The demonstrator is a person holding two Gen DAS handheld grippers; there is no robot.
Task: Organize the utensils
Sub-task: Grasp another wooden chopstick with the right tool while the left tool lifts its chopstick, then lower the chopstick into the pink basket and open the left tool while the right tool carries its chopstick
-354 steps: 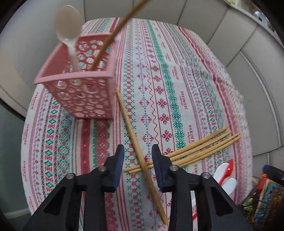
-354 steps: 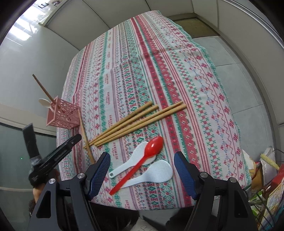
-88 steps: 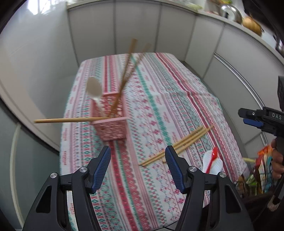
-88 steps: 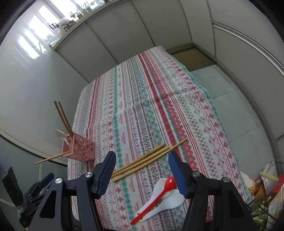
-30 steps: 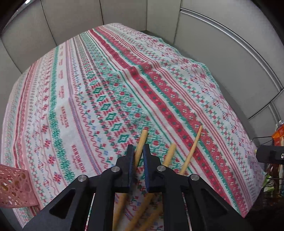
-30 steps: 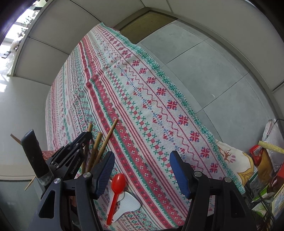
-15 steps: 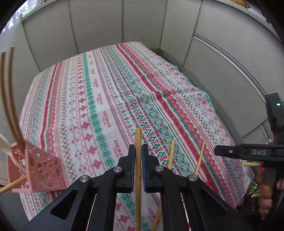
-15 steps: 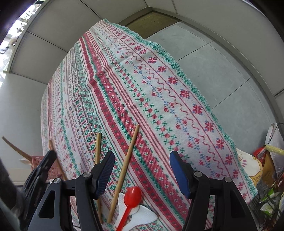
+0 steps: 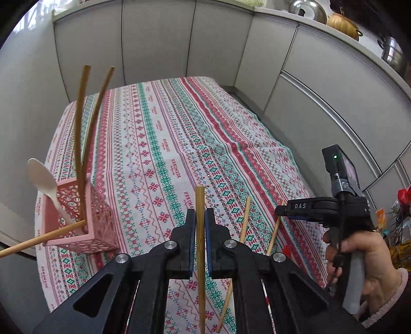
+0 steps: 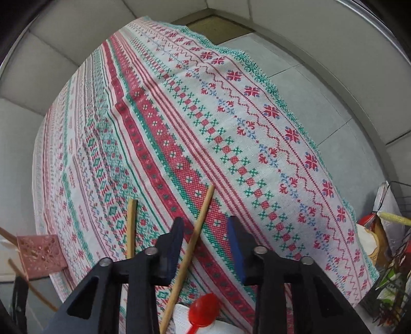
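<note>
My left gripper [image 9: 199, 214] is shut on a wooden chopstick [image 9: 200, 257] and holds it above the table. The pink perforated holder [image 9: 77, 218] stands at the left with two upright chopsticks [image 9: 79, 128], a white spoon [image 9: 43, 179] and one chopstick [image 9: 38, 240] poking out sideways. Two chopsticks [image 9: 244, 223] lie on the patterned cloth [image 9: 167, 144]. My right gripper [image 10: 205, 226] is open and low over one of them [image 10: 195, 239], which lies between its fingers. A red spoon [image 10: 203, 313] lies on white spoons [image 10: 179, 318] beneath it.
The table's right edge drops to a grey tiled floor [image 10: 321, 77]. Bags and a wire basket [image 10: 395, 257] stand at the right. Grey cabinets [image 9: 205, 43] line the walls, with pots [image 9: 339, 20] on the counter.
My left gripper has lifted the chopstick higher and turned toward the holder. My right gripper has dropped lower over the rightmost chopstick on the cloth and narrowed its opening.
</note>
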